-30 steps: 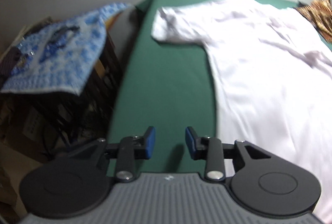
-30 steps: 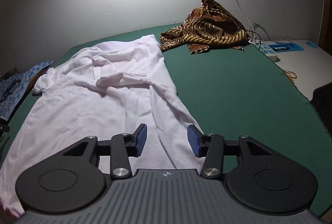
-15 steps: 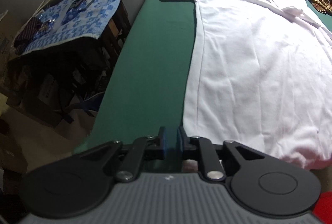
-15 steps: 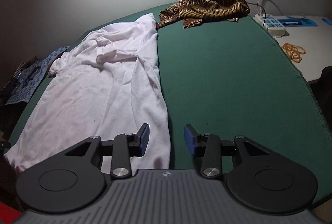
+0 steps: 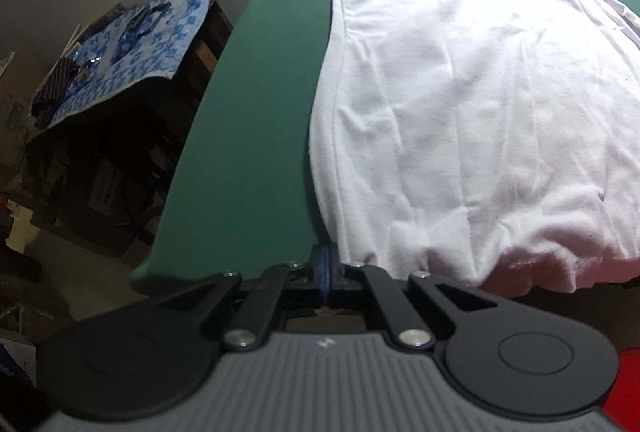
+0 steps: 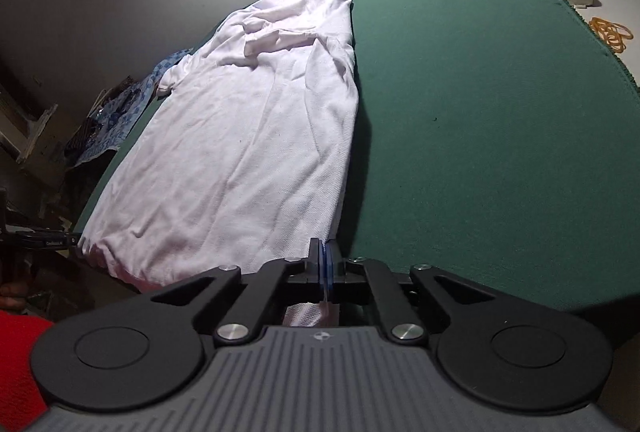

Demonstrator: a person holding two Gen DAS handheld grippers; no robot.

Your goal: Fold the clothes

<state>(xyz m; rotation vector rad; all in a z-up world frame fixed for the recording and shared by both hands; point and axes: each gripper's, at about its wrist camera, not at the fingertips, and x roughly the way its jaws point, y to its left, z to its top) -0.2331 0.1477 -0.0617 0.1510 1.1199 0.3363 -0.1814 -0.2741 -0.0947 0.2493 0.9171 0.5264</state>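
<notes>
Right wrist view: the right gripper [image 6: 323, 257] pinches the white T-shirt [image 6: 256, 136]'s bottom corner on the green table [image 6: 480, 112]; the left gripper [image 5: 329, 264] pinches its other corner; next, probably lift both corners together toward the collar.

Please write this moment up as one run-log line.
step: grip hem corners | left tool: shut at white shirt corner | right tool: shut on white shirt | green table: shirt flat
</notes>
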